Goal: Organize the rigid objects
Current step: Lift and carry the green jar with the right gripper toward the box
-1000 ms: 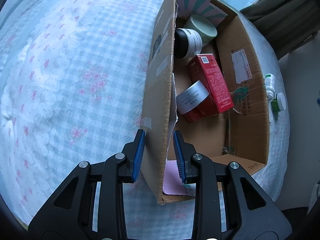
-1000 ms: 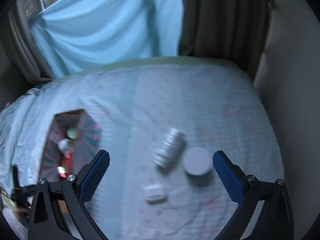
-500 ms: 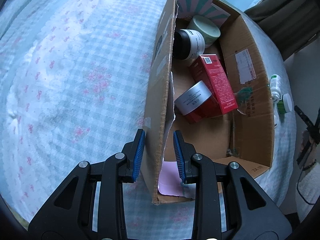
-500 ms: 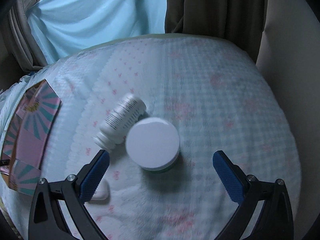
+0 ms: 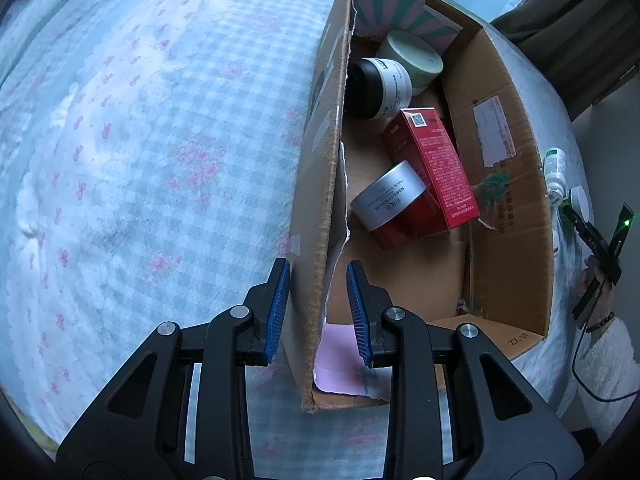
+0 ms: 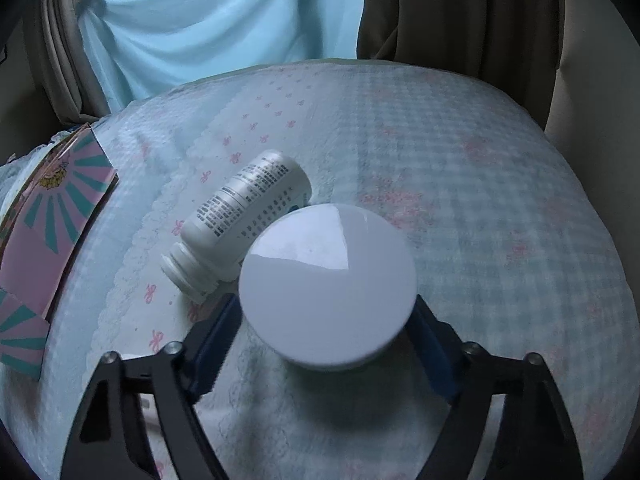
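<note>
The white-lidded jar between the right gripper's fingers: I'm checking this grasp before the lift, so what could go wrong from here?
1. The white pill bottle lies on its side touching the white-lidded jar; lifting may roll it across the bedspread.
2. The right gripper meets the jar below its wide lid, so the contact is hidden and it might slip.
3. The left gripper straddles the torn wall of the cardboard box; pulling could tear it further.
</note>
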Demonstrator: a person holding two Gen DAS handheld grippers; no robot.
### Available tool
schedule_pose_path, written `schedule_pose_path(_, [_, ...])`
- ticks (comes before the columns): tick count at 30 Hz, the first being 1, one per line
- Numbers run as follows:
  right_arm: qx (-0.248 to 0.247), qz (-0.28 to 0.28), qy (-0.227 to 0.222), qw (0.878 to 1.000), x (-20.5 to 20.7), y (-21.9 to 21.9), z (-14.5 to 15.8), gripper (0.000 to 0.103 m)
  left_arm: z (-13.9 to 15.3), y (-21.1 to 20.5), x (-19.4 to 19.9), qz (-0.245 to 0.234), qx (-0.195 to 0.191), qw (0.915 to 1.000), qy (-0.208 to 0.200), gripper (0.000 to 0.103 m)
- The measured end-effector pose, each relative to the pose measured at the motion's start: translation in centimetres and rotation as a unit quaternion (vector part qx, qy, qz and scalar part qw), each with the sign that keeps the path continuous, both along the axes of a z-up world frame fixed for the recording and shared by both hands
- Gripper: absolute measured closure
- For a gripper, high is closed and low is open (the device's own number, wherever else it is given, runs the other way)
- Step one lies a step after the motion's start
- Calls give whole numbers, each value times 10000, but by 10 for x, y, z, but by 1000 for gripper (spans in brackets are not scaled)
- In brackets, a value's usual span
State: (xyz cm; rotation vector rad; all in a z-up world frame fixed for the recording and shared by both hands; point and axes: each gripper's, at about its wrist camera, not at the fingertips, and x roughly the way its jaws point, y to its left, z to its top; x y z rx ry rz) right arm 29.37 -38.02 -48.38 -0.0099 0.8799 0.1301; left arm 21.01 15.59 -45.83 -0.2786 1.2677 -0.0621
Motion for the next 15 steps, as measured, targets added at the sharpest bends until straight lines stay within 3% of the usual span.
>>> schedule_pose_path(4, [-54, -120, -34, 9999, 2, -1, -2, 35, -3, 1, 1, 52, -50, 10000, -9, 78])
schedule_pose_path(15, [81, -214, 8, 9997, 0, 0, 1, 36, -4, 4, 0, 37, -95, 9999, -33, 78])
